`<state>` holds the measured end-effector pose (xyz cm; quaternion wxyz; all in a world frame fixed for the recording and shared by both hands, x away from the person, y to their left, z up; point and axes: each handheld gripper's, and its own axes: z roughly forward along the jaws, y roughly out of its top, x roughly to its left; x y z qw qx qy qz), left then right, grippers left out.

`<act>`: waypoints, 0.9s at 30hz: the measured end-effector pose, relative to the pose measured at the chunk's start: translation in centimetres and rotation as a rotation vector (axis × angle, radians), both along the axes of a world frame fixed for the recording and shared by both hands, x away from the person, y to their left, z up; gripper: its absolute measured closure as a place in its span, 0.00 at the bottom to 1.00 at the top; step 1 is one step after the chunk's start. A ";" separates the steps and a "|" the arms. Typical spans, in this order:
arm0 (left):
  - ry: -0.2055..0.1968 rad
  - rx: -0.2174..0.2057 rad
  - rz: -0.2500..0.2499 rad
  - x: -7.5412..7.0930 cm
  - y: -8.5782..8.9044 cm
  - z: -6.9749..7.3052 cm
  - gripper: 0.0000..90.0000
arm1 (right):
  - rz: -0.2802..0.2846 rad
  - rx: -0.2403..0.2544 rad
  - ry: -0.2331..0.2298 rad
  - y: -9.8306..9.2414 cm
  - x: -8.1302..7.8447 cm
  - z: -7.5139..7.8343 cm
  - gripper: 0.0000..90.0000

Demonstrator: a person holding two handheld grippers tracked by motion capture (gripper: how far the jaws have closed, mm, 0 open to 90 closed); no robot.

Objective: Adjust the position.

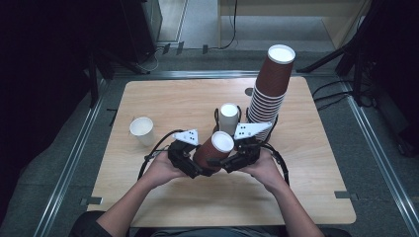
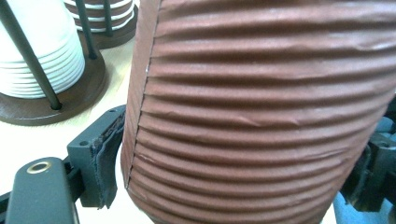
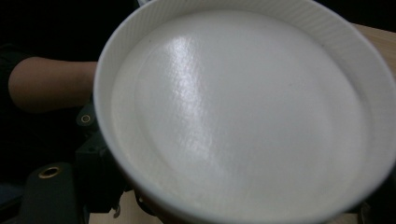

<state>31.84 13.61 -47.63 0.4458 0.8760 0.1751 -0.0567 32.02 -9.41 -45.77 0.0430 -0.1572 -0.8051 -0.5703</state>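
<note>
A brown ribbed paper cup [image 1: 211, 150] is held tilted just above the table, its white closed end [image 1: 222, 141] facing up. My left gripper [image 1: 193, 167] is shut on its ribbed side; in the left gripper view the cup's wall [image 2: 261, 116] spans both jaws, and the left pad [image 2: 103, 163] presses against it. My right gripper [image 1: 226, 162] holds the same cup from the other side. In the right gripper view the cup's white end [image 3: 243, 112] faces the camera between the jaws, whose tips are hidden behind it.
A tall stack of upturned brown cups [image 1: 269, 91] stands in a wire holder at the back right. A shorter stack of white cups [image 1: 229, 116] sits in a holder beside it, on a round wooden base [image 2: 46, 100]. A lone white cup [image 1: 142, 131] rests at the left.
</note>
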 end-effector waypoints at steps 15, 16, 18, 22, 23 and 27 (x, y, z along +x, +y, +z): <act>-0.022 0.046 0.005 0.6 1.8 0.8 0.14 | -0.016 -0.064 -0.037 -1.2 -0.4 0.7 0.20; -0.025 0.062 0.004 0.6 1.9 0.8 0.14 | -0.018 -0.070 -0.038 -1.2 -0.4 0.6 0.20; -0.022 0.069 0.000 0.7 2.1 0.9 0.14 | -0.017 -0.090 -0.040 -1.3 -0.5 0.5 0.20; -0.043 0.113 0.008 0.7 2.5 1.2 0.14 | -0.021 -0.136 -0.044 -1.4 -0.7 0.2 0.20; -0.041 0.124 0.002 0.7 2.7 1.3 0.14 | -0.021 -0.148 -0.048 -1.4 -0.7 0.1 0.20; -0.048 0.153 -0.005 0.6 2.9 1.4 0.14 | -0.022 -0.184 -0.054 -1.5 -1.0 -0.1 0.20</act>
